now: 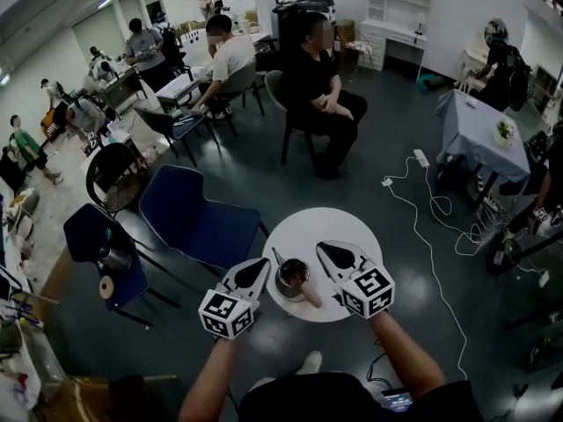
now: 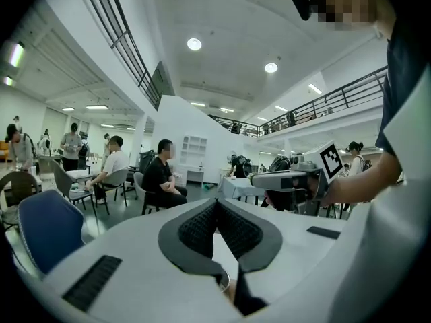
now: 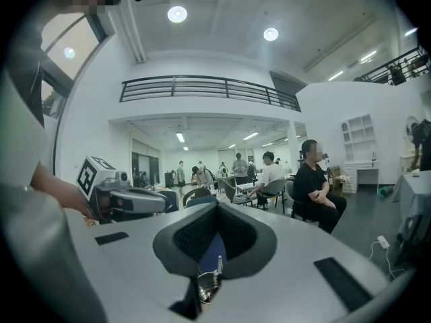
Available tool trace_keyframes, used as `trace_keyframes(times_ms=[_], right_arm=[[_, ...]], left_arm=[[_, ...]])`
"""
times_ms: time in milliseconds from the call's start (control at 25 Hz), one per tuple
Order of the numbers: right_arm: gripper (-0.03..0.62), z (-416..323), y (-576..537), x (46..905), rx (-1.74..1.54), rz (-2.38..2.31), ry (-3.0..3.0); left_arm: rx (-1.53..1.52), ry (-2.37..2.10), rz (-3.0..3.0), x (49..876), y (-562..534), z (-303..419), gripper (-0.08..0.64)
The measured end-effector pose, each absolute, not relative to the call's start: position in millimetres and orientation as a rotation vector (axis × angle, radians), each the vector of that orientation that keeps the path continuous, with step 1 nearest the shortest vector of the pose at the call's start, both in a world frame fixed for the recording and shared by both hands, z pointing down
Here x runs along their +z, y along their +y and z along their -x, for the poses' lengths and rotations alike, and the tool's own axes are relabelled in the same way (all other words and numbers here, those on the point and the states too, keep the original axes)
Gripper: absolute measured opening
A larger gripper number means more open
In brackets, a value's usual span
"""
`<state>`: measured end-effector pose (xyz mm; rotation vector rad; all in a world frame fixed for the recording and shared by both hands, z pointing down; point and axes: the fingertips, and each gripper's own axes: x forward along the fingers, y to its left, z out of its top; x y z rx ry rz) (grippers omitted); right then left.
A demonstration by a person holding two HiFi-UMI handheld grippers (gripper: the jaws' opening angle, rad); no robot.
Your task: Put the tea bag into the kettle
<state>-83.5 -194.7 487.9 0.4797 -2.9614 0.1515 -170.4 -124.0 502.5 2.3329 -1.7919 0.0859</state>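
Note:
A small metal kettle with a wooden handle stands open-topped on the round white table; its inside looks dark. My left gripper hovers just left of the kettle with its jaws closed to a point. The right gripper is held just right of it, also shut and holding nothing. In the left gripper view, that gripper's fingertips meet, and a bit of the kettle rim shows below them. The right gripper view shows the closed tips above the kettle. I see no tea bag in any view.
Two blue chairs stand left of the table. A white cable and power strip trail over the floor at right. A seated person is beyond the table, and a grey-clothed table stands far right.

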Motion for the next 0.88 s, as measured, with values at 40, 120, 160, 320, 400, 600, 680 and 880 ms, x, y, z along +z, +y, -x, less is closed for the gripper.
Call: trace_keyframes(times_ms=[40,120,160,320,400,600,680,880], right_arm=[[0.018,86,-191,487,0.152,-0.484,-2.963],[0.018,92,-181,485,0.151,-0.490,-2.964],[0.018,96,-175,483,0.149,-0.491,-2.964],[0.018,108,-151,476,0.127,-0.483,-2.966],[0.018,113,-138,472,0.110,-0.490,-2.968],[0.018,126,-98,461,0.081,-0.510,-2.969],[0.018,131,-83,457,0.073,-0.512,-2.973],[0.018,141,-43,447,0.063,-0.514,-2.991]], left_arm=[[0.087,-1.790,-2.337,501,-120,173,0.015],[0.085,-1.787,-2.345,499,-111,178,0.015],[0.078,-1.786,-2.348,497,-105,182,0.015],[0.021,-1.776,-2.356,489,-86,195,0.015],[0.017,-1.768,-2.369,488,-74,198,0.015],[-0.025,-1.746,-2.389,481,-36,209,0.015],[-0.035,-1.746,-2.397,478,-22,213,0.015],[-0.052,-1.743,-2.394,475,15,221,0.015]])
